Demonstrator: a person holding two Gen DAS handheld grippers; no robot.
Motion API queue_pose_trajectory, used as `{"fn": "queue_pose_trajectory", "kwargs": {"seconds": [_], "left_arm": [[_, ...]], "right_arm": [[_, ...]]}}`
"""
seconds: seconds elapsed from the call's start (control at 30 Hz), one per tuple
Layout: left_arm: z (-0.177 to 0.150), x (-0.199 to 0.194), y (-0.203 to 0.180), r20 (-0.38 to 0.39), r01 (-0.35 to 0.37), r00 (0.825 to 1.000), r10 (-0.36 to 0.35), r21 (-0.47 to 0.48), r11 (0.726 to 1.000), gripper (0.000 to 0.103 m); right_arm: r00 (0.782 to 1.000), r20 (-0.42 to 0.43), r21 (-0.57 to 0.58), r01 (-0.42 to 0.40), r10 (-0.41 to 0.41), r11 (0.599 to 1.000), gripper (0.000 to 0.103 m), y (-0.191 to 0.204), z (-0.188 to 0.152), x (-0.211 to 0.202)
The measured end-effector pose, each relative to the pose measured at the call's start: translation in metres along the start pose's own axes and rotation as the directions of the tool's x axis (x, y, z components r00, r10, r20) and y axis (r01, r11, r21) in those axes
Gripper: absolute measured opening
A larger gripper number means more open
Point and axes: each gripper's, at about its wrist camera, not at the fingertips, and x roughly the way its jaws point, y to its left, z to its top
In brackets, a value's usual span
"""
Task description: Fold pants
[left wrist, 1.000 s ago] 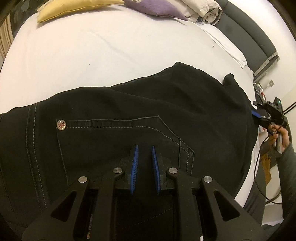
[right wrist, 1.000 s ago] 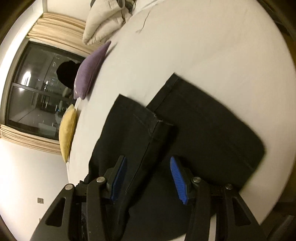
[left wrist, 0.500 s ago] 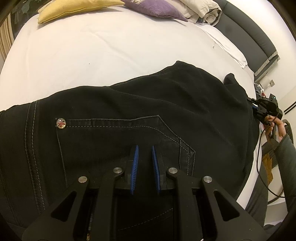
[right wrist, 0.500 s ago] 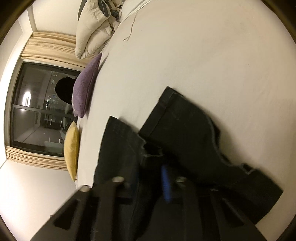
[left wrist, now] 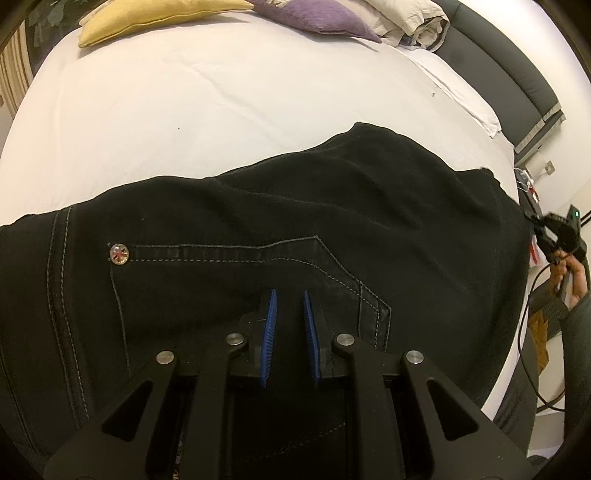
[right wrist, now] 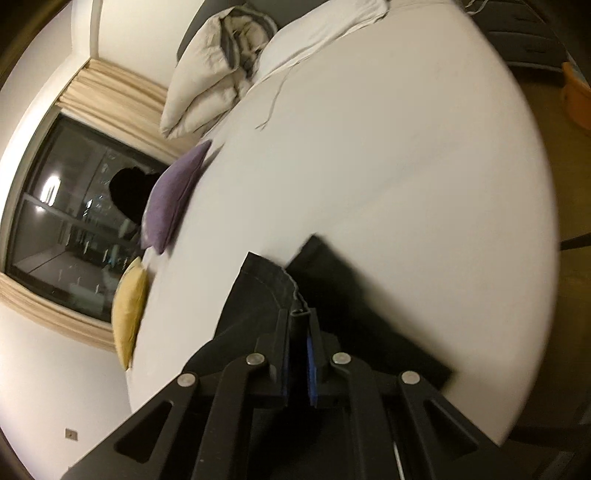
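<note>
White bedding covers the bed [left wrist: 184,110], on which the black pants [left wrist: 332,221] are spread near its front edge, with a yellow cushion [left wrist: 147,18] and a purple cushion [left wrist: 314,14] seen at the far side. The left gripper [left wrist: 288,295] is pressed down on the pants beside the back pocket, its fingers [left wrist: 271,317] drawn nearly together with dark cloth between them. The right gripper [right wrist: 297,325] has just been closing and is clamped on a hem of the pants, which is lifted off the bed.

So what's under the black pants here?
The white bed sheet lies under the black pants and shows all around them. Whatever sits directly beneath the fabric is covered and cannot be seen.
</note>
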Motion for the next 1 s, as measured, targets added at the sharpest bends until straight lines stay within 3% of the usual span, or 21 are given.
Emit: {"fn": "queue_pose_trajectory", "kwargs": {"seconds": [0.2,0.3,0.53,0.7,0.77,0.83,0.87,0.9,0.97,1.0], "left_arm": [[-0.002,0.000,-0.002,0.000,-0.009,1.000,0.009,0.004,1.000,0.015],[-0.003,-0.001,-0.003,0.002,-0.009,1.000,0.009,0.013,1.000,0.015],[-0.008,-0.002,-0.003,0.025,0.001,1.000,-0.001,0.008,1.000,0.015],[-0.011,-0.002,0.000,0.033,0.008,0.999,-0.008,-0.002,1.000,0.015],[-0.011,-0.002,-0.001,0.033,0.002,0.999,-0.002,0.001,1.000,0.015],[-0.011,-0.003,-0.002,0.033,-0.005,0.999,0.005,-0.001,1.000,0.015],[-0.011,-0.003,-0.003,0.033,-0.009,0.999,0.009,-0.001,1.000,0.015],[-0.011,-0.003,-0.004,0.032,-0.012,0.999,0.012,-0.001,1.000,0.015],[-0.010,-0.003,-0.005,0.030,-0.016,0.999,0.016,0.001,1.000,0.015],[-0.010,-0.003,-0.005,0.029,-0.017,0.999,0.017,0.003,1.000,0.015]], "right_arm": [[0.994,0.049,0.108,0.087,-0.092,0.990,0.008,-0.039,-0.027,-0.020],[0.989,0.093,0.084,0.105,-0.113,0.991,0.008,-0.035,-0.032,-0.028],[0.985,0.053,0.054,0.164,-0.166,0.985,0.009,-0.045,-0.021,-0.017],[0.953,0.064,0.077,0.290,-0.295,0.954,0.011,-0.056,-0.010,-0.043],[0.960,0.085,0.002,0.268,-0.268,0.963,0.011,-0.037,-0.001,-0.052],[0.982,0.067,-0.180,0.186,-0.177,0.966,0.014,0.002,0.005,-0.048],[0.990,0.033,-0.281,0.142,-0.138,0.949,0.016,0.024,0.005,-0.042],[0.993,-0.005,-0.421,0.101,-0.114,0.901,0.020,0.054,0.001,-0.033],[0.990,-0.043,-0.734,0.058,-0.131,0.677,0.029,0.120,-0.022,-0.012],[0.988,-0.062,-0.806,0.034,-0.141,0.590,0.029,0.137,-0.030,-0.003]]}}
